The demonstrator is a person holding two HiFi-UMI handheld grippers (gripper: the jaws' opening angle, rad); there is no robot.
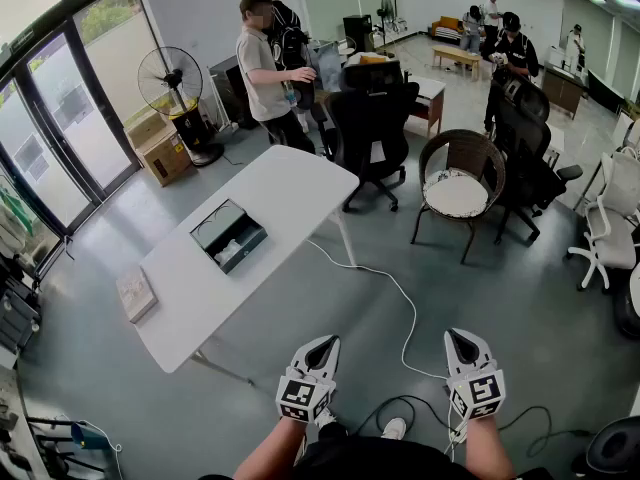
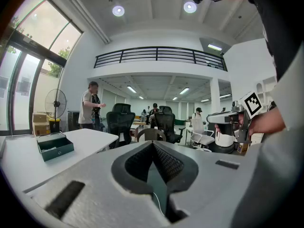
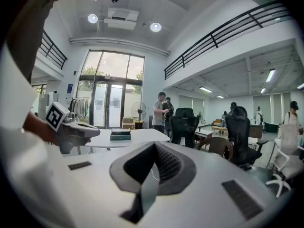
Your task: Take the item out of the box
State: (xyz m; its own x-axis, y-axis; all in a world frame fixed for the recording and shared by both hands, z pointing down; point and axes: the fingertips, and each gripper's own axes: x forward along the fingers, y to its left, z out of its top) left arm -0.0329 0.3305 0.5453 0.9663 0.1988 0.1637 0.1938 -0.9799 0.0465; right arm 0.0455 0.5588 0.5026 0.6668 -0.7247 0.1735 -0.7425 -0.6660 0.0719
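Head view: the person stands back from the counter (image 1: 290, 183), holding both grippers low in front of the body and nearly level.
Box: the box (image 1: 229, 236) sits open-topped near the middle of the counter, dark inside, set cornerwise to the person.
Item: it should be inside the box, but the contents are too small to make out.
Left gripper: the left gripper (image 1: 325, 346) is over the floor; in the left gripper view its fingers (image 2: 166, 163) are pressed together with nothing between them.
Right gripper: the right gripper (image 1: 458, 336) is also over the floor; its fingers (image 3: 168, 163) are pressed together and empty.
Direction: the box lies ahead and to the left of both grippers, well apart from each.
Nearer hand: the left gripper is nearer; the right would have to cross in front of the body.
Long axis: the box looks close to square from above, so I cannot tell which way it runs.
Stage: probably the very start, with the approach not yet made.
Next move: likely a step up to the counter, fingers spread before they go down into the open top.
Risk: a white cable (image 1: 410, 313) trails across the floor between the person and the counter and could catch a foot.
Also there: a flat book-like thing (image 1: 136, 293) lies at the counter's near end, apart from the box.
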